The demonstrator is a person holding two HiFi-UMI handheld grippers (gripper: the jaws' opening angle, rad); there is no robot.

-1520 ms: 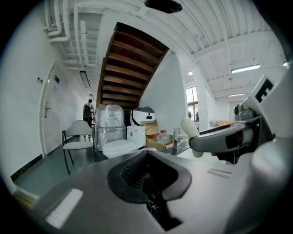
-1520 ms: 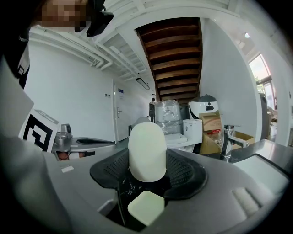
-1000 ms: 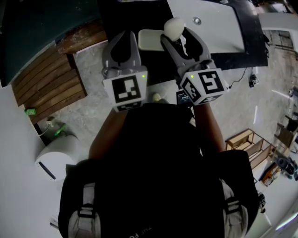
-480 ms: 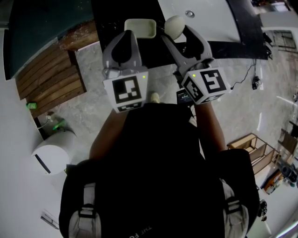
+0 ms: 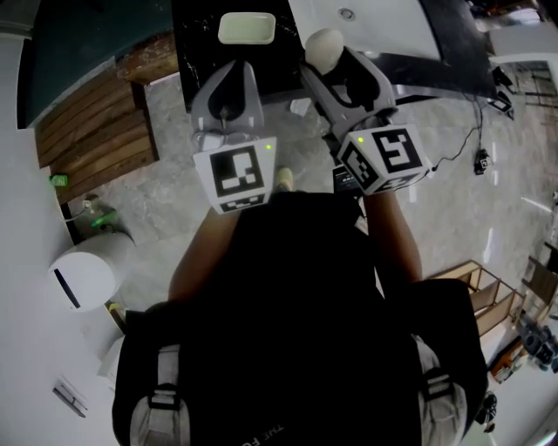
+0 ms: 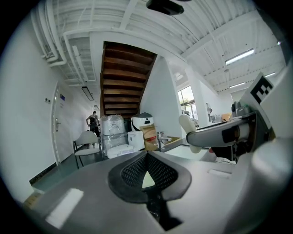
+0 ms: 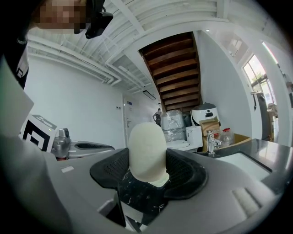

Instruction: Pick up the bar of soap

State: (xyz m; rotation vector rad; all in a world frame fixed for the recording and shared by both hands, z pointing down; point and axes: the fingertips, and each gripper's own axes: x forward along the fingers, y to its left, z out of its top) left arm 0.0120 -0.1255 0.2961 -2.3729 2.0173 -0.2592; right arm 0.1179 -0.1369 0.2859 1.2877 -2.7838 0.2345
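The bar of soap (image 5: 323,50) is a cream oval, standing upright between the jaws of my right gripper (image 5: 330,63), which is shut on it. In the right gripper view the soap (image 7: 146,153) fills the middle, clamped at its lower end by the black pads (image 7: 185,173). My left gripper (image 5: 228,85) hangs beside it to the left, shut with nothing between its jaws. The left gripper view shows the soap (image 6: 188,130) sticking up from the right gripper's jaws. A pale empty soap dish (image 5: 247,28) rests on the black counter (image 5: 196,26) beyond the left gripper.
A white sink basin (image 5: 375,22) is set in the counter at the top right. Wooden slats (image 5: 96,131) lie on the left, with a white round bin (image 5: 83,274) below them. Cables and a wooden shelf (image 5: 475,287) are on the marble floor at the right.
Both grippers have drawn back from the counter, with the soap still in the right one. The dish and sink have slid toward the top edge of the head view.
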